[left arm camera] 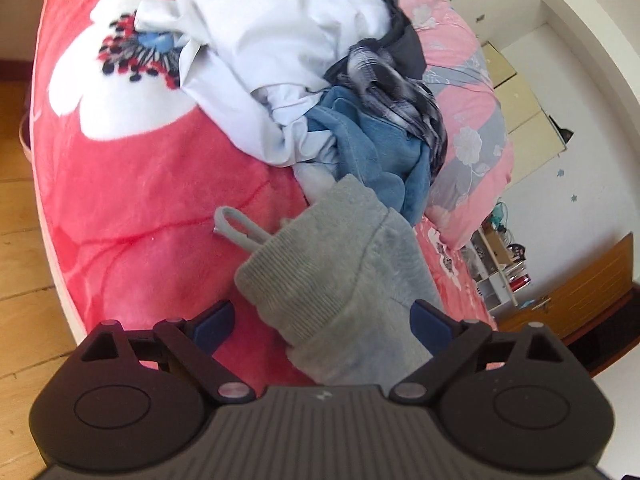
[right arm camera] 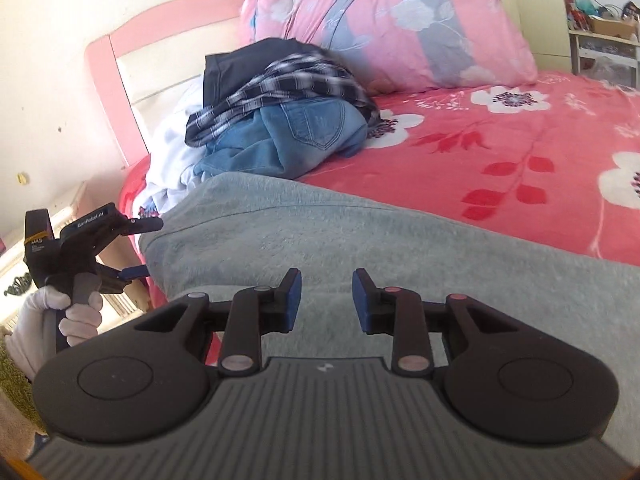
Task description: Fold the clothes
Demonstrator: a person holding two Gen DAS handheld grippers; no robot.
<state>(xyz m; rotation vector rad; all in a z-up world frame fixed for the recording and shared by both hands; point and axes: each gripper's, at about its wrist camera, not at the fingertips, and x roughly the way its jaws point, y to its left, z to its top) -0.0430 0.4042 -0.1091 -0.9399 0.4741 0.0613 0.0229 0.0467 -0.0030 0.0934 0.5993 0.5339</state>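
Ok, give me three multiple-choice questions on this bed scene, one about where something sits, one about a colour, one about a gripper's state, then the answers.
1. Where does the heap of clothes lie?
A. On the bed, in front of the pink pillow
B. On the wooden floor
C. On a shelf

2. What colour is the garment between the left gripper's fingers?
A. Green
B. Grey
C. Yellow

3. How do the left gripper's jaws stand?
A. Clamped tight on the blue jeans
B. Spread wide, one on each side of the ribbed waistband
C. Shut on nothing

Answers: 1 A, the right wrist view shows the heap on the red bedspread before the pillow. 2 B, the fleecy fabric with its drawstring is grey. 3 B, both blue pads stand far apart beside the waistband.
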